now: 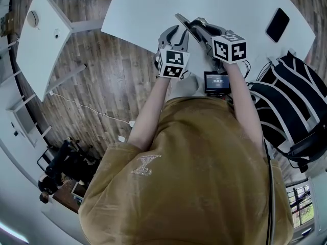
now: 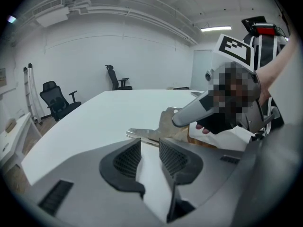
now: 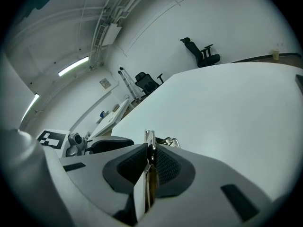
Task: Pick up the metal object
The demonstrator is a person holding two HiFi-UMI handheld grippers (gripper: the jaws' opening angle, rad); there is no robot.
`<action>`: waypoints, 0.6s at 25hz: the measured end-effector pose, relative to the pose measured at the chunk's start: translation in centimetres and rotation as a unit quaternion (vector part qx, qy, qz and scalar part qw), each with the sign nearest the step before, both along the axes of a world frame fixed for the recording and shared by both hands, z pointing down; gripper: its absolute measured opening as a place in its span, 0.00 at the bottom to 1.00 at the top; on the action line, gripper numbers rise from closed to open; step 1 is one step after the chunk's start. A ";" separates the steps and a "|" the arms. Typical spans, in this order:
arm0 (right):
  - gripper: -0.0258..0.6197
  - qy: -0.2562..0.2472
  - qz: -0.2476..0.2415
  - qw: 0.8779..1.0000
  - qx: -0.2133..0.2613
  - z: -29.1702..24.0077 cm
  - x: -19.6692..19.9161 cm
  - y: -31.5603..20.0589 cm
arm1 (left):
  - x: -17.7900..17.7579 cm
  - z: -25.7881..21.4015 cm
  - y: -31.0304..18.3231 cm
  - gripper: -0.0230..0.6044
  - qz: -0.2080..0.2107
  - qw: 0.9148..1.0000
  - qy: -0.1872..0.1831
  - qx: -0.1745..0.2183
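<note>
The metal object [image 1: 185,23] is a thin, flat, shiny piece that sits over the near part of the white table [image 1: 230,4]. My right gripper [image 1: 203,30] is shut on it. In the right gripper view the ribbed pads [image 3: 166,163] press both sides of the object's edge [image 3: 149,140], which sticks up between them. My left gripper [image 1: 173,35] hovers just to its left and is open. In the left gripper view only bare tabletop shows between the fingers [image 2: 127,161]. The metal object [image 2: 144,135] lies just beyond their tips, under the right gripper's finger [image 2: 196,111]. I cannot tell whether the object touches the table.
A black phone [image 1: 277,24] lies at the table's far right. A black-and-white striped backpack [image 1: 288,103] stands to my right. A small white side table [image 1: 43,40] stands on the wood floor at left. Office chairs [image 2: 57,100] stand past the table.
</note>
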State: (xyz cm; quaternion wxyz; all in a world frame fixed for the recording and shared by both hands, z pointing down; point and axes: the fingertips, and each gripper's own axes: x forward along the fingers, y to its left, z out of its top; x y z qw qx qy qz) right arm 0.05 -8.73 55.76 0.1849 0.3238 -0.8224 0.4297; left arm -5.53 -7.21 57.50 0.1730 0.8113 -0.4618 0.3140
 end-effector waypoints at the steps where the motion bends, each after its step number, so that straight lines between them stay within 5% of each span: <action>1: 0.11 0.000 0.003 1.000 0.001 -0.1 0.1 0.0 | 0.0 -0.1 0.0 0.21 0.000 1.000 0.000 0.002; 15: 0.11 -0.015 0.053 0.998 0.026 -2.4 2.5 0.7 | 0.4 -1.8 0.2 0.21 0.000 1.000 0.001 0.029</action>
